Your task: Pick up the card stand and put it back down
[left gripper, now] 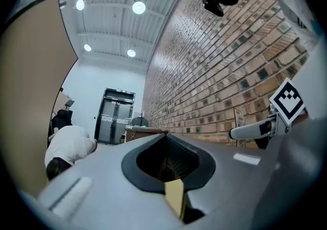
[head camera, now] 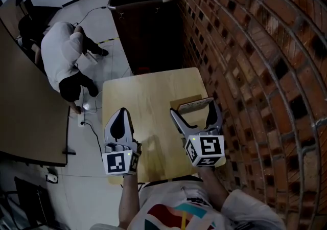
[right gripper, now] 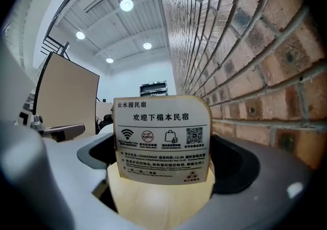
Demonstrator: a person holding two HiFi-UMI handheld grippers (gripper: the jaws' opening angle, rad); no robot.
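Reading the card stand (right gripper: 162,142) at 12 o'clock, spanning 9-to-3 between my right tongs (head camera: 195,111), spread wide and ungripping; left tongs (head camera: 121,115) closed, empty.

Pale wooden card stand (right gripper: 162,142), red-brown brick wall (head camera: 265,45)

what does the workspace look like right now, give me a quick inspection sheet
surface: small wooden table, light top
job's things: card stand upright at the table's right edge, near the brick wall
clutter: nothing seen
grippers: right claw open, jaws either side of the card stand, not touching it; left claw shut, empty, over the table's left side
cables: cable on the floor left of the table
surroundings: dark cabinet beyond the table; person crouching on the floor
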